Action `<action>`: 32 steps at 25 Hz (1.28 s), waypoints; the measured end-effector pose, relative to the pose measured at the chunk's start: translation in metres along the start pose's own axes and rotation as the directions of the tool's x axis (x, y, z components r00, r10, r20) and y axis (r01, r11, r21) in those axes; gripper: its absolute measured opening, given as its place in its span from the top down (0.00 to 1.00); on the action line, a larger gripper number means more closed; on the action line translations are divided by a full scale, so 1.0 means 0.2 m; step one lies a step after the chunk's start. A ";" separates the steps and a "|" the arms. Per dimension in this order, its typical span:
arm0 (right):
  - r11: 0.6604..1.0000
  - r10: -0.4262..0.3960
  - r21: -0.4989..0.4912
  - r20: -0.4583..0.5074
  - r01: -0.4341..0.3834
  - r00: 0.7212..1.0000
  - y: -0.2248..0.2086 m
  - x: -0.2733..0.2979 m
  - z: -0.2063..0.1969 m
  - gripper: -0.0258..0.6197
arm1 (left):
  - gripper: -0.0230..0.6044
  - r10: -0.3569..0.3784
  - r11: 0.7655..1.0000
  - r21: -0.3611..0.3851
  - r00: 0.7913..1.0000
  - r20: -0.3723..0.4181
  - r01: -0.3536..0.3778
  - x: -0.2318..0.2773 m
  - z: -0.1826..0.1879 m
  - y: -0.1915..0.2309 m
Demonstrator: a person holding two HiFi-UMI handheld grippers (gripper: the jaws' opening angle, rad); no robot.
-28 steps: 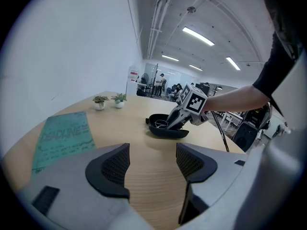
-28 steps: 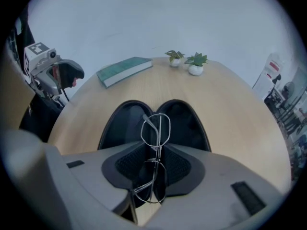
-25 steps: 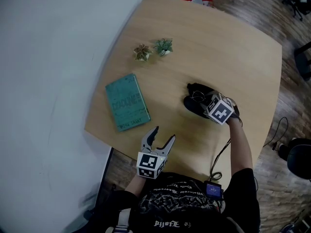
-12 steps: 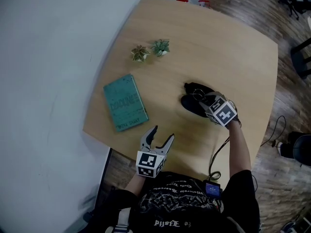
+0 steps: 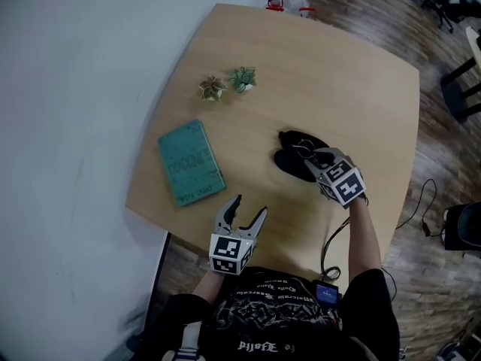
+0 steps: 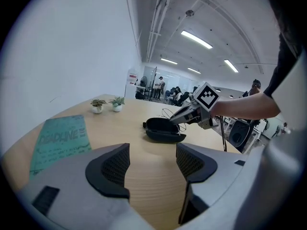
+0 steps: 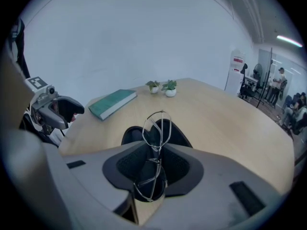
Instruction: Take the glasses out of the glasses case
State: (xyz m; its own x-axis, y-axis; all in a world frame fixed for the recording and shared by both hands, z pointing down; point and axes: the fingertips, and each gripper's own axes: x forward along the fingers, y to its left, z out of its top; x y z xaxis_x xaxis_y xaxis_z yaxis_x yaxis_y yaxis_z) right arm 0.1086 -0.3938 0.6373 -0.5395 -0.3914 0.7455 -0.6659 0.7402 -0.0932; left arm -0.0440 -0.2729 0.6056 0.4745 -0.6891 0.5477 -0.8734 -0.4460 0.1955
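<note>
Two plants (image 5: 242,80) and book (image 5: 190,162) near case (image 5: 289,161); right tongs (image 5: 307,156) clamp glasses (image 7: 157,126), left tongs (image 5: 246,213) apart.

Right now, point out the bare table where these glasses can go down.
Widest bare patch: the table beyond the glasses case, out to the far and right edges. Also bare: the strip between the book and the case. Crowded: the case itself, under the right gripper holding the glasses, and round the two plants.

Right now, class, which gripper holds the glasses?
The right gripper: its jaws clamp the wire glasses just above the open case. The left gripper is open and empty, away from the case.
</note>
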 end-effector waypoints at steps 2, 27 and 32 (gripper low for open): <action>1.000 -0.014 0.013 0.025 0.013 1.000 0.00 -0.04 0.02 0.80 | 0.47 0.002 1.000 -0.004 1.000 0.007 -0.002 -0.01 0.01 0.00; 0.944 -0.243 0.308 0.416 0.116 0.876 0.34 -0.74 0.13 0.81 | 0.47 -0.031 0.999 0.031 0.988 0.150 0.027 -0.26 0.15 -0.23; 0.920 -0.292 0.376 0.467 0.112 0.835 0.43 -0.87 0.07 0.81 | 0.47 -0.059 0.998 0.048 0.983 0.171 0.051 -0.32 0.17 -0.29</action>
State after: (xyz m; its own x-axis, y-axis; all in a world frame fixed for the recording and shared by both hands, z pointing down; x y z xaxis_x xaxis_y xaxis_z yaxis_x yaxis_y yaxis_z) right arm 0.1388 -0.2700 0.4902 -0.4960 -0.7983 0.3416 -0.8667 0.4314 -0.2504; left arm -0.0204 -0.2224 0.5321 0.5366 -0.7494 0.3879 -0.8418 -0.5074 0.1842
